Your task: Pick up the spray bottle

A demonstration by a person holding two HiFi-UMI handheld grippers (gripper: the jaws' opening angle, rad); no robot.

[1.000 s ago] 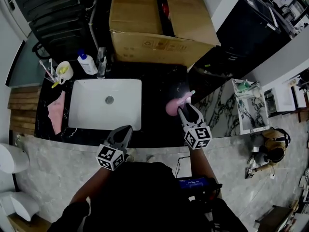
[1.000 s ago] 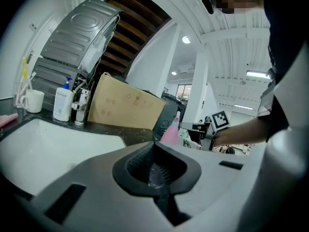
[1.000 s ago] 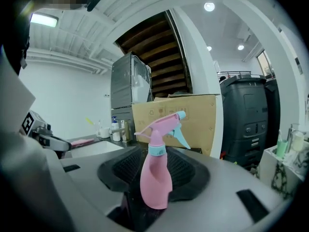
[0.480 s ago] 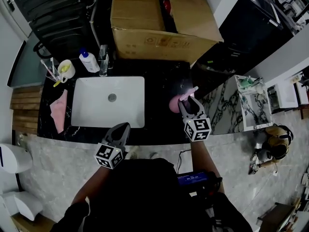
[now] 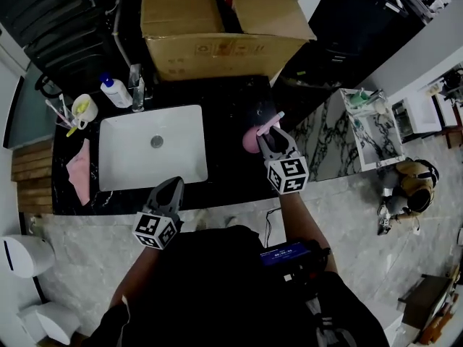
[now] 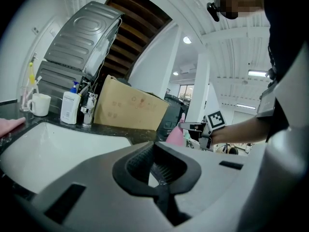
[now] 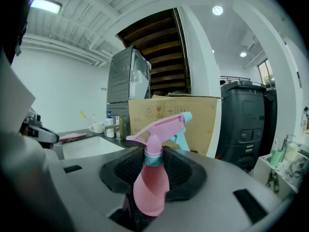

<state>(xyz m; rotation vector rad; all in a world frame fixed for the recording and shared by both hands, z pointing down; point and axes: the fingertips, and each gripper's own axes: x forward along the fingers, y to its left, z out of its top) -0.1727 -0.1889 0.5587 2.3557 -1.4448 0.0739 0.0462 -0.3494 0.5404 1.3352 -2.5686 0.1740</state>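
Observation:
A pink spray bottle (image 5: 252, 139) with a pink and light-blue trigger head stands on the black counter (image 5: 231, 172) right of the sink. My right gripper (image 5: 268, 133) reaches level from the counter's front edge, one jaw on each side of the bottle. In the right gripper view the bottle (image 7: 150, 187) stands upright between the ribbed pads (image 7: 186, 170), with a sliver of room on both sides, and the jaws are closing. My left gripper (image 5: 173, 183) hangs at the front edge before the sink, shut and holding nothing. The left gripper view shows the bottle (image 6: 175, 135) far right.
A white sink (image 5: 123, 166) is set in the counter, with a tap (image 5: 136, 85), a white pump bottle (image 5: 112, 91) and a cup of toothbrushes (image 5: 81, 108) behind it. A pink cloth (image 5: 78, 170) lies at its left. A big cardboard box (image 5: 217, 20) stands behind the bottle.
The right gripper has stayed at the spray bottle, and its jaws stand a little closer around it. The left gripper has kept its place. The head view has shifted slightly.

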